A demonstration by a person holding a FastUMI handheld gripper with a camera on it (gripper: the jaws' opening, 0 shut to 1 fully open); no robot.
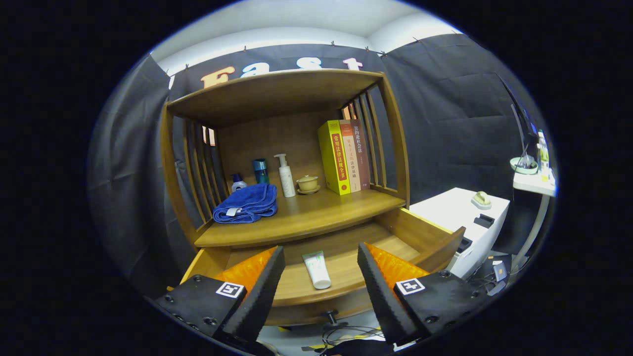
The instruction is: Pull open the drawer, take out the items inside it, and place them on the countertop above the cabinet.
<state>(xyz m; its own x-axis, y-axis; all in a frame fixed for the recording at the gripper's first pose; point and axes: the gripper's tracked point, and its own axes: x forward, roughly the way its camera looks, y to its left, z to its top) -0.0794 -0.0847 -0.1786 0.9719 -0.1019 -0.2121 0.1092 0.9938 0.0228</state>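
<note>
Here tube (316, 268) lies lengthwise, cap nearest.

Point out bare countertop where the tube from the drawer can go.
Free: the wooden countertop strip in front of the white pump bottle and ceramic lidded cup, between the folded blue towel and the yellow book. Crowded: the back left corner. The open gripper straddles the white tube.
</note>
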